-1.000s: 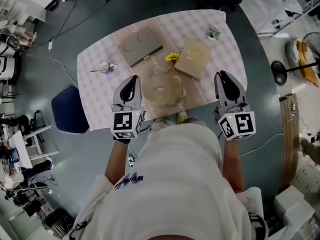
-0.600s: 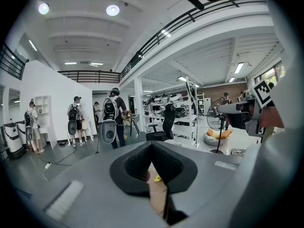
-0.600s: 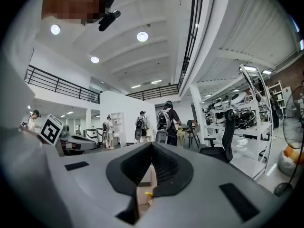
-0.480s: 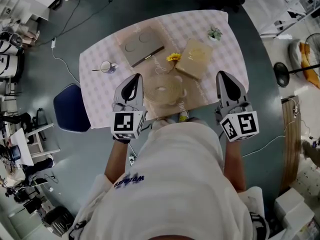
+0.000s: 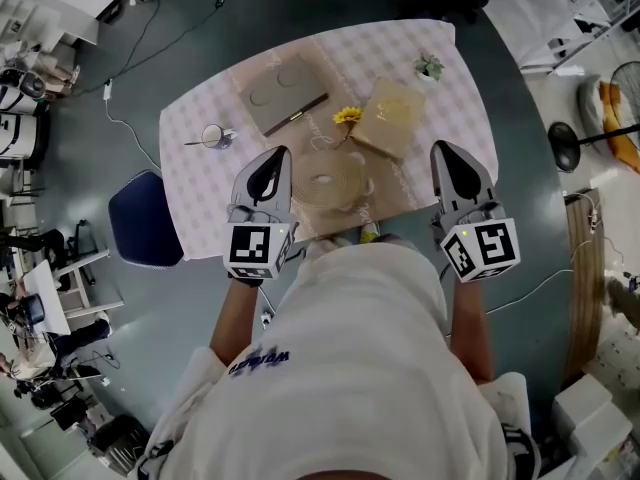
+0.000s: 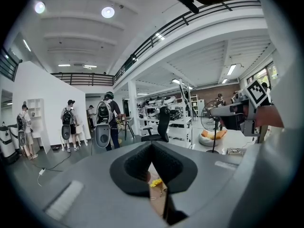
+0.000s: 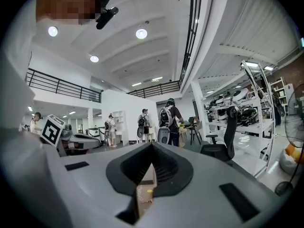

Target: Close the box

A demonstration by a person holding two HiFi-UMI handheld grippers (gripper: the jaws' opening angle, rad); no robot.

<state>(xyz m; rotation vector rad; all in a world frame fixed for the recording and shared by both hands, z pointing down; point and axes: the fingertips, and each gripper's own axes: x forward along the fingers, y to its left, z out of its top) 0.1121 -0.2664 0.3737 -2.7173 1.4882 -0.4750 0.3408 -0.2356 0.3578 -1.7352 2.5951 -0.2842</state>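
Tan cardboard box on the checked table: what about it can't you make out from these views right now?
- Tan cardboard box: head view, too small to tell whether its lid is open or shut.
- Same box, gripper views: the left gripper and right gripper, both shut, block it with their grey bodies; only an unclear tan sliver shows beneath.
- Checked table: head view, near edge partly behind the person's white shirt.

- The left gripper (image 5: 272, 164) is held out in front of the torso, tilted slightly downward, jaws together with nothing between them
- The right gripper (image 5: 446, 158) is held level, well apart from the left, jaws closed and empty
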